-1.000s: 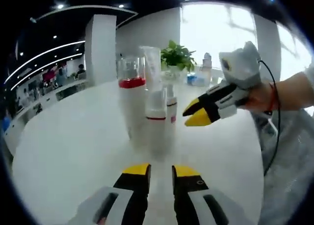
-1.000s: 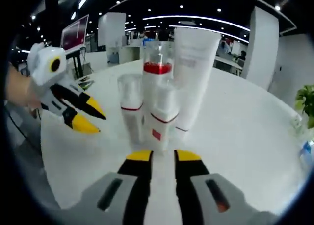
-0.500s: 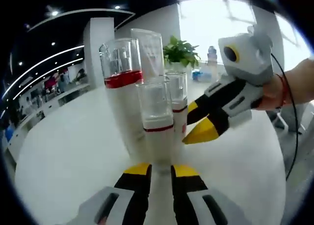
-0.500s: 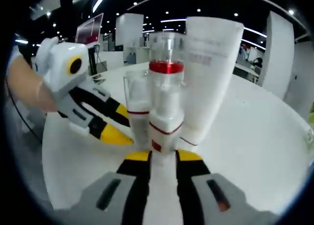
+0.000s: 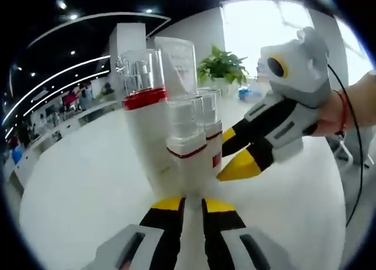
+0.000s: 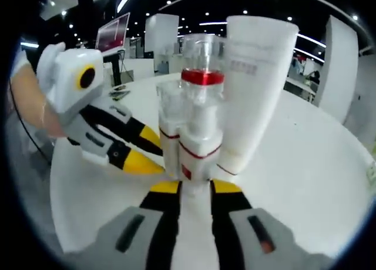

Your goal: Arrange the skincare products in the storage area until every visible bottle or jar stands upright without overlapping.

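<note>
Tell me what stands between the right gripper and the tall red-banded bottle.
A small pump bottle stands right at the right gripper tips, directly in front of the tall red-banded bottle. The white tube stands beside them, off that line.

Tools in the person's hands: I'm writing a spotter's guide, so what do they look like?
Each tool has black jaws tipped yellow on a white-grey body; the white housings are yellow-ringed. The right wrist wears a red band, with a thin black cable trailing.
</note>
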Tool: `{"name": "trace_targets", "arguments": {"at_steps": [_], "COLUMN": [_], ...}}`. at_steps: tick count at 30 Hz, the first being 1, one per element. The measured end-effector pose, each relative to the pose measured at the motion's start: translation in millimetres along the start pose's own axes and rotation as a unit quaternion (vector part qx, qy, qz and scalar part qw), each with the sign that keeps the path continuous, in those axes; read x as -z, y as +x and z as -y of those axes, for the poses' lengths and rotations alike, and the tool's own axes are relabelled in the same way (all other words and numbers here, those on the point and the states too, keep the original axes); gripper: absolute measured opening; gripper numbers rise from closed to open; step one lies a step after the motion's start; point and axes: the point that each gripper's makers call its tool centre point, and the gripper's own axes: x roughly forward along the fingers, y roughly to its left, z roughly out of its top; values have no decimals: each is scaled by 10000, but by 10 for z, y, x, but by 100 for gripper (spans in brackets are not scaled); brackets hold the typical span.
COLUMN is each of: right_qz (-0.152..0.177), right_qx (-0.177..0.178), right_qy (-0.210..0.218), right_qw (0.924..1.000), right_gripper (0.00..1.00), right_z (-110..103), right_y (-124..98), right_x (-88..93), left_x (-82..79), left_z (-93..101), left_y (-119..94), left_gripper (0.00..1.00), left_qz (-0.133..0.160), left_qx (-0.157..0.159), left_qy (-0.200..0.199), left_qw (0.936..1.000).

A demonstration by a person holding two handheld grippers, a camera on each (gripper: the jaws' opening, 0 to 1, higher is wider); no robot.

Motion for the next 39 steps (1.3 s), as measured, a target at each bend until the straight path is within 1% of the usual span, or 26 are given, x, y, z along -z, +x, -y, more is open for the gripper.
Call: {"name": "trace_targets", "arguments": {"at_steps": [2, 6, 11, 19, 24, 30, 32, 34, 35, 37, 39], "right_qz": [26, -30, -52, -109, -112, -126, -145, -156, -150, -43, 173], "right_qx": [-25, -55, -27, -68, -67, -40, -10, 55, 88, 95, 135], "right_qy": [27, -68, -101, -189, -155, -110, -78, -42, -24, 93, 279], "right_qw": [10000, 10000, 9999, 9997, 9998, 9999, 9999, 9999, 9998, 9999, 9994], "right_gripper": [20, 20, 20, 20, 20, 20, 20, 20, 20, 20, 20], "right_z": [-4, 8, 66, 78, 63, 45, 38, 25, 25, 6, -31], "right_y": [-6, -7, -6, -9, -21, -43, -57, -100, -127, -213, -317], "right_x": [-4, 23, 21, 29, 33, 42, 58, 81, 87, 67, 5], "left_x": [-14, -5, 14, 6, 45, 19, 44, 53, 42, -13, -66], "left_z": [-16, -40, -60, -77, -69, -52, -78, -100, -112, -134, -157], "left_y": [0, 17, 40, 58, 79, 97, 76, 9, -28, -159, -311], "left_gripper": [13, 13, 13, 13, 13, 13, 15, 17, 18, 19, 21], "left_qz": [32, 13, -35, -39, -102, -40, -109, -179, -192, -171, -166], "left_qx": [-81, -74, -143, -223, -285, -278, -317, -314, -325, -317, -253], "left_qy": [69, -14, 22, 44, 81, -11, -76, -225, -225, -168, -70], "left_qw": [9999, 10000, 9999, 9997, 9995, 9996, 9994, 9991, 9990, 9992, 9995]}}
